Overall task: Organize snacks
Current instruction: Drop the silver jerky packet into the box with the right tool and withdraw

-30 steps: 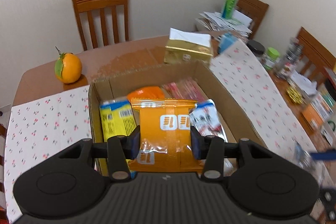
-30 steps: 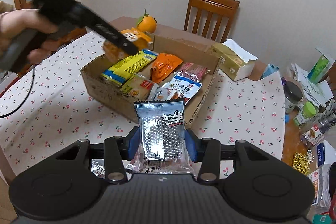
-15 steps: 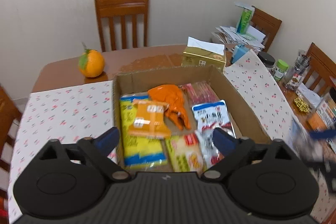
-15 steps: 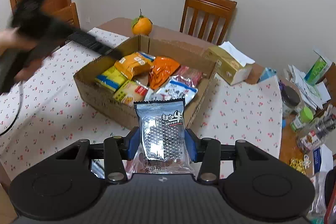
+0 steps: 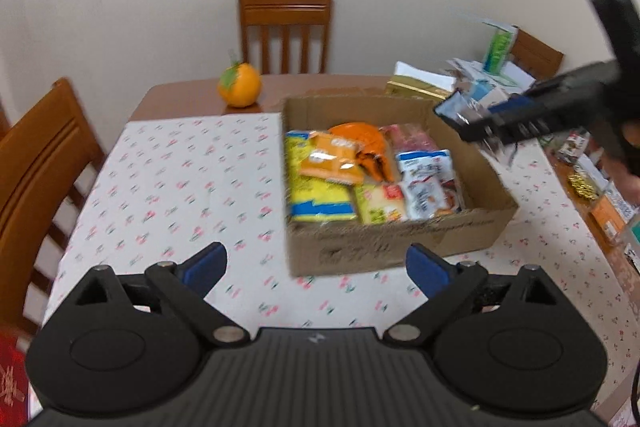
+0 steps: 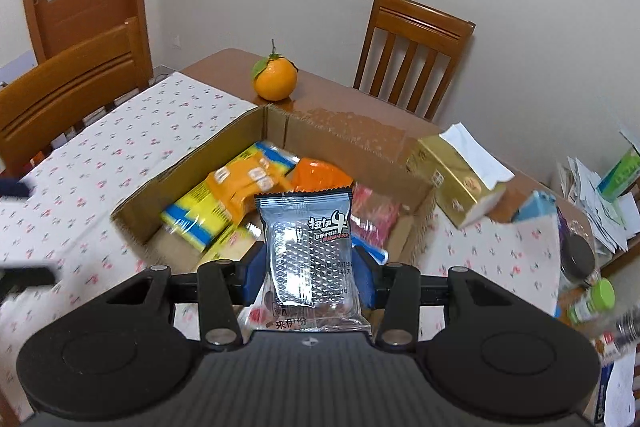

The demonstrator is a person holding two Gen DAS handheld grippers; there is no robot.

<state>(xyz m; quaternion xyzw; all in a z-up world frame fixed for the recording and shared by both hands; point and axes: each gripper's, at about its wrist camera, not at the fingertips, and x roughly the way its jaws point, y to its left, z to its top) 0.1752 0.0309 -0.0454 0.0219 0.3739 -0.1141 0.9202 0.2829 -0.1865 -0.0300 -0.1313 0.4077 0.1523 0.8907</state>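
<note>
An open cardboard box on the table holds several snack packs, with an orange pack lying on top of a yellow and blue one. My left gripper is open and empty, held back from the box's near wall. My right gripper is shut on a silver snack packet and hovers over the box's near right side. It also shows in the left wrist view, above the box's right wall.
An orange fruit sits behind the box. A gold tissue box stands at the box's far right corner. Jars, papers and clutter fill the table's right end. Wooden chairs stand around the cherry-print tablecloth.
My left gripper opened, dropped the orange pack into the box and pulled back to the left. My right gripper carried the silver packet forward over the box.
</note>
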